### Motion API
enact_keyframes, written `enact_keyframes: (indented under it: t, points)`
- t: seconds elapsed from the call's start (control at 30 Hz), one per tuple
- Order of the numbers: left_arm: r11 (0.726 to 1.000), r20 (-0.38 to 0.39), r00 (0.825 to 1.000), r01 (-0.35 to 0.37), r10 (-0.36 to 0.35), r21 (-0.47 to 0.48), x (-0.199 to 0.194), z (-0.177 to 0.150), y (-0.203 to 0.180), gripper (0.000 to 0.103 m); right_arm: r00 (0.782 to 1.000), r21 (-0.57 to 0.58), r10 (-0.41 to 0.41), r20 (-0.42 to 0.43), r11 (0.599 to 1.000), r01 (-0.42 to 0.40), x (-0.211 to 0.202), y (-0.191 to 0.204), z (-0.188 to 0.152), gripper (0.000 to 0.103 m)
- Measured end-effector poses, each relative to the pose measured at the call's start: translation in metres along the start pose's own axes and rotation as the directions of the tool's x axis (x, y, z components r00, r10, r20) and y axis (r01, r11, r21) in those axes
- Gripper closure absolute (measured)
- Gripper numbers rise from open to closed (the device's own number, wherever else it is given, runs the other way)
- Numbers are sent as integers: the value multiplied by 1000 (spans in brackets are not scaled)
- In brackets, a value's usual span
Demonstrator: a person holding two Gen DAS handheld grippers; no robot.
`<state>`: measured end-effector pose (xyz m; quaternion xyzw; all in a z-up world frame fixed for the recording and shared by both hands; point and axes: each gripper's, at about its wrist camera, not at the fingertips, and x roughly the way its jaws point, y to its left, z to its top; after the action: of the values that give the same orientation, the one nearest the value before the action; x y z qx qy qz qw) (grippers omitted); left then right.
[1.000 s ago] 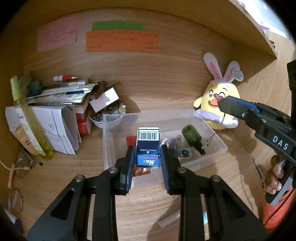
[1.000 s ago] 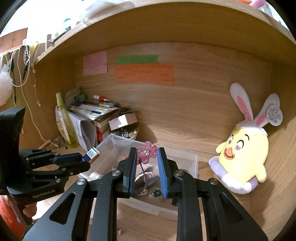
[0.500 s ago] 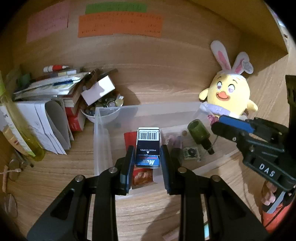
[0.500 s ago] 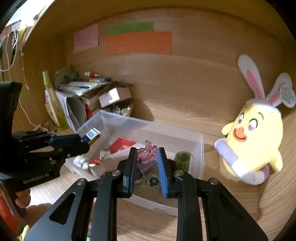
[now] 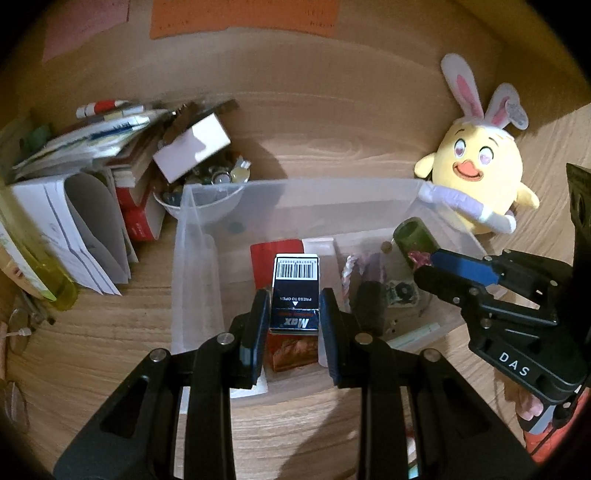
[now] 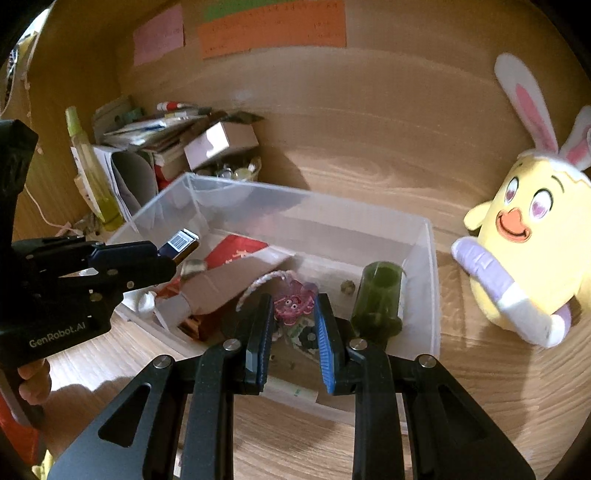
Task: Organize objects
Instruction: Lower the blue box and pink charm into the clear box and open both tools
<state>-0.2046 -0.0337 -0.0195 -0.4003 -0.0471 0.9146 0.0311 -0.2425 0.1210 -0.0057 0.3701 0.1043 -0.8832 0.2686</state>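
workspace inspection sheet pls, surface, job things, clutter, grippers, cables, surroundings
surface: wooden desk, bare near the front.
job's things: clear plastic bin holding a green vial, a red packet and small bits; black Max box; pink charm.
clutter: paper and book stack, bowl of small parts, yellow-green bottle.
grippers: left gripper shut on the box, right gripper shut on the charm, both over the bin.
cables: white cord by the bottle.
surroundings: yellow plush, sticky notes on the back panel.
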Motion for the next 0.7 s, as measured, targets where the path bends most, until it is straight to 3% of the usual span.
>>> enact_keyframes:
  t: [0.4,0.7]
  points:
    - [1000,-11,1000,-12,12,16,2,-1,-6,75,1000,18,12,-15,1000,-12,2,-4,0,81]
    - [1000,21,1000,-7,7,15,-18,-1,-8,59,999,16,-11,38,1000,11,-19,-1,3,52]
